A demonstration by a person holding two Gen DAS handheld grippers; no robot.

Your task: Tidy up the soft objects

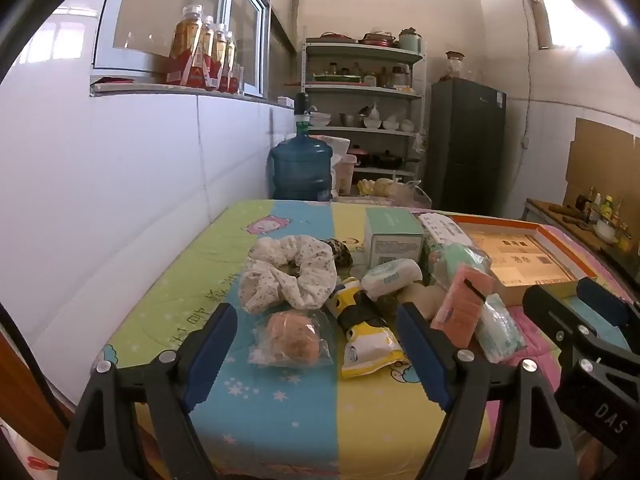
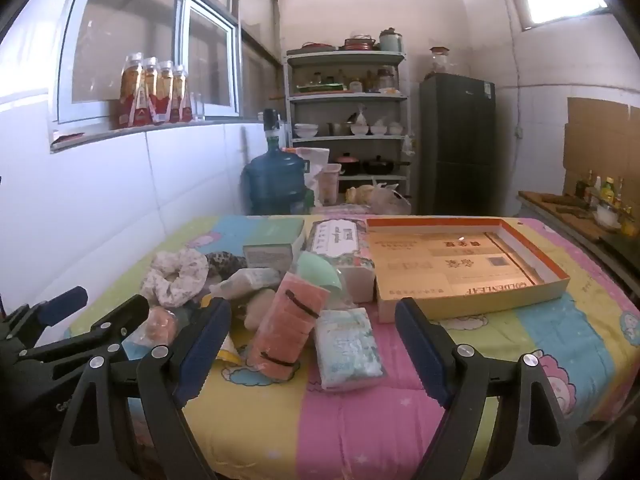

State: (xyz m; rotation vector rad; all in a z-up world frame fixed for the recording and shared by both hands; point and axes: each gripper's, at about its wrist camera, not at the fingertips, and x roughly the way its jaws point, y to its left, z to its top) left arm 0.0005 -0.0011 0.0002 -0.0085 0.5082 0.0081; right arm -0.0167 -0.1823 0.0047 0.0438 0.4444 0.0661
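Soft objects lay heaped on the left half of the table [image 2: 400, 400], on its striped cartoon cover. Both sets of jaws stood wide apart and held nothing. Left gripper [image 1: 316, 344] hovered low over the near edge of the heap; between its jaws sat a bagged round bun-like item [image 1: 290, 338] and a yellow-and-black pouch [image 1: 366, 338]. Right gripper [image 2: 314, 344] hovered beside it, framing a pink sponge pack [image 2: 290, 326] standing on end and a pale blue tissue pack [image 2: 348, 348] lying flat, the two touching. Farther out: a floral scrunchie [image 1: 288, 276], a leopard-print one [image 1: 340, 250] just behind it, a white wipes pack [image 1: 390, 278], a mint foam piece [image 2: 320, 274]. Behind those, a green carton [image 1: 394, 236]; to the right, an open shallow orange-rimmed box [image 2: 472, 300], empty, likely the destination. Judgement: everything in the heap looked light and compressible; film wrappers probably slick, so grip across the body rather than a loose corner. Scrunchie best pinched across its ring. Sponge pack should be squeezed across the narrow faces; being on end, it may topple if nudged.
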